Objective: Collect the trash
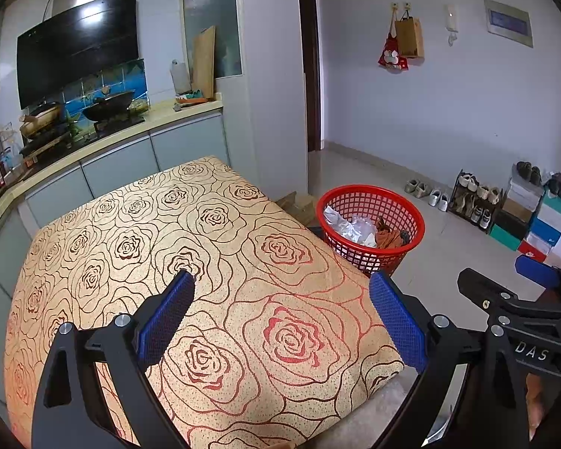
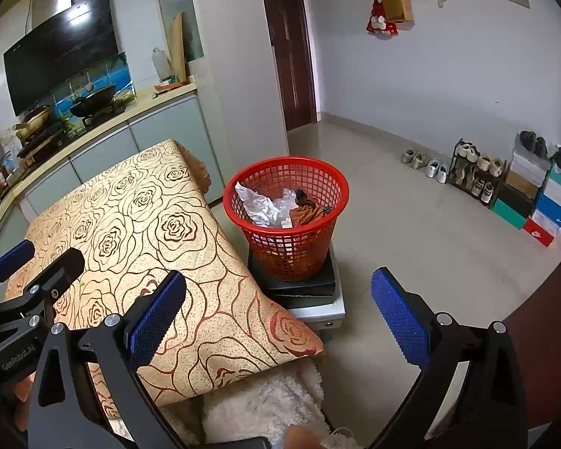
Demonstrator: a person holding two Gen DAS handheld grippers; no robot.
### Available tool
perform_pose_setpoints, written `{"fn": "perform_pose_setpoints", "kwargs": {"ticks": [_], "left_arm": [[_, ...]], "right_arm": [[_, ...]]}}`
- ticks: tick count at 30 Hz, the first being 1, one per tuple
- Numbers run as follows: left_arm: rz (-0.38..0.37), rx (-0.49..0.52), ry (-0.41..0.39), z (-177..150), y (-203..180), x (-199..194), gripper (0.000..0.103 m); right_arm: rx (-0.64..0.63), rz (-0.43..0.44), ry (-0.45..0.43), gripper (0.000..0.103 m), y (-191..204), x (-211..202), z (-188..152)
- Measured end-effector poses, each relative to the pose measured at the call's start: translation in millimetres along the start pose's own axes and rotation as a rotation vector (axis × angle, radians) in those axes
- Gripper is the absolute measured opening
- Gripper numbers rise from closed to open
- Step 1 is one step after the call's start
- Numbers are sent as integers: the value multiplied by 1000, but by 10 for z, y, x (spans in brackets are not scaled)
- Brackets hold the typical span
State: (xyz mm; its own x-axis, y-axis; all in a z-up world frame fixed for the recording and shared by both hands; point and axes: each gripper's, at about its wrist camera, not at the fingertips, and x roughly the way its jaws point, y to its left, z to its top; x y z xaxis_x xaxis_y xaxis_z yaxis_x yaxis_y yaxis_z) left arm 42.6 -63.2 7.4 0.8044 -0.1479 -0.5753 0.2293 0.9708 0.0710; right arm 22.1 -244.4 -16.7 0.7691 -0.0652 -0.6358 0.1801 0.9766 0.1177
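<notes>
Both grippers, left (image 1: 282, 292) and right (image 2: 278, 299), hang spread and empty above the rose-patterned table (image 1: 205, 247); the red basket (image 2: 286, 202) holds crumpled paper (image 2: 260, 205) and perhaps brown cloth (image 2: 308, 214).

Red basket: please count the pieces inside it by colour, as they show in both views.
In the red basket:
White crumpled pieces: 2
Brown-orange piece: 1
Total: 3 visible; more may lie underneath.
</notes>
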Motion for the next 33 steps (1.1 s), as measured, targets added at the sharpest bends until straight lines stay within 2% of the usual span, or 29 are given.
{"fn": "perform_pose_setpoints", "kwargs": {"ticks": [33], "left_arm": [[-4, 10, -1, -1, -65, -37, 91]], "right_arm": [[14, 5, 2, 96, -7, -14, 8]]}}
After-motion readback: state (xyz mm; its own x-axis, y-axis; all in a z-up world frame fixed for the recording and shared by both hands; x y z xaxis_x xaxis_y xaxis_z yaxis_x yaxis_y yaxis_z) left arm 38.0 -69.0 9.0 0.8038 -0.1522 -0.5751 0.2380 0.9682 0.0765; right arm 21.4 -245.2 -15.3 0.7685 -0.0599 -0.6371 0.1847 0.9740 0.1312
